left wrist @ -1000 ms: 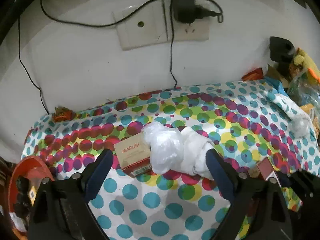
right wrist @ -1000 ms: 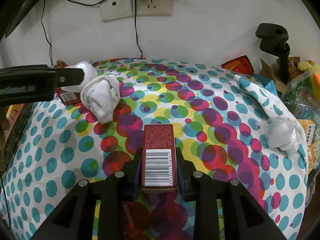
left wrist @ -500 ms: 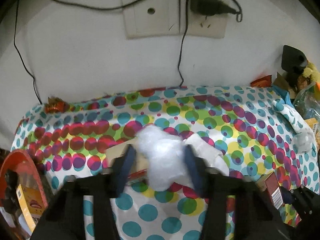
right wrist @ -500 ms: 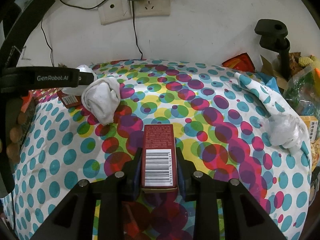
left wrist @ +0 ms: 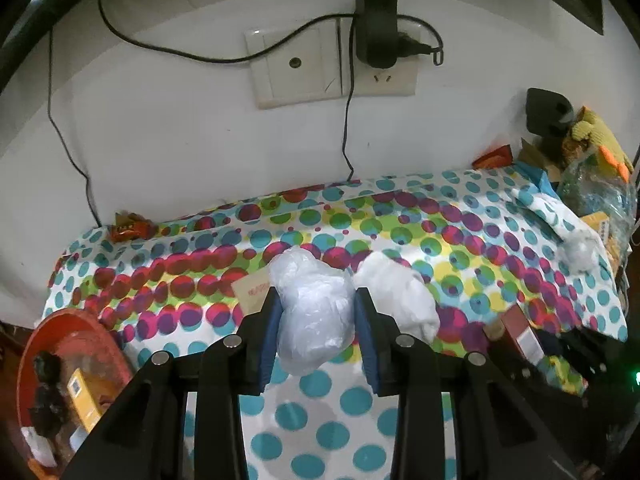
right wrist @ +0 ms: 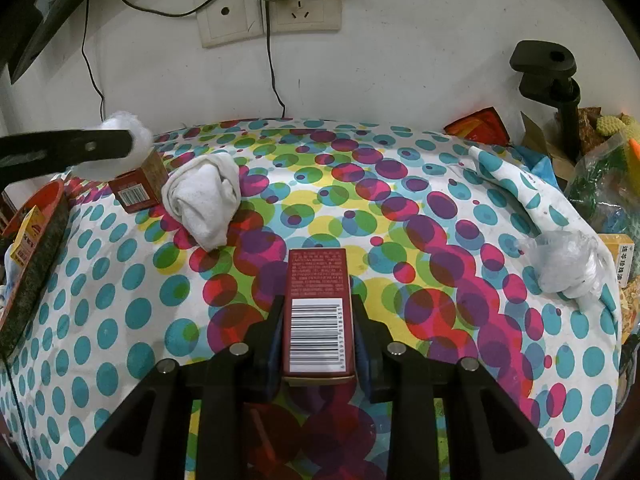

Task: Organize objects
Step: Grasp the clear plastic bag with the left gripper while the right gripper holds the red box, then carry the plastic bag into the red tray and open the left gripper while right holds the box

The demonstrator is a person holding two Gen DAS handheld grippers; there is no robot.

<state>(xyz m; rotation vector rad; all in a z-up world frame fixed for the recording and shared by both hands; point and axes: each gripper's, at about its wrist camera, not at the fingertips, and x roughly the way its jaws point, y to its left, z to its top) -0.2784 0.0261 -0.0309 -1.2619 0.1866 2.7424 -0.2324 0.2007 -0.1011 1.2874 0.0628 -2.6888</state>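
The left gripper (left wrist: pixel 316 316) has its jaws clenched on a crumpled clear plastic bag (left wrist: pixel 312 312), which bulges out above and below the blue pads and hangs clear of the spotted tabletop (left wrist: pixel 320 400). From the right wrist view the same bundle shows at about ten o'clock, raised above the small red-brown box (right wrist: pixel 138 188) it lay against. That box sits just behind the bag, at eleven o'clock from the jaws in the left view, and the rolled white cloth (left wrist: pixel 400 300) lies at two o'clock, just beside the right pad, on the tabletop.

The right gripper (right wrist: pixel 318 328) is clamped on a dark red carton (right wrist: pixel 318 312) with its barcode face up, the carton sticking out forward at twelve o'clock between the jaws. A second crumpled plastic wad (right wrist: pixel 564 268) lies at three o'clock near the tabletop's right edge. A red tray (left wrist: pixel 72 344) with small items sits at eight o'clock in the left view.

Against a second ago, the left jaws stood wide on either side of the bag and cloth; they have just been closing and now pinch the bag alone, with the cloth left outside. The bag has lifted off the box. The right gripper and its carton look unchanged.
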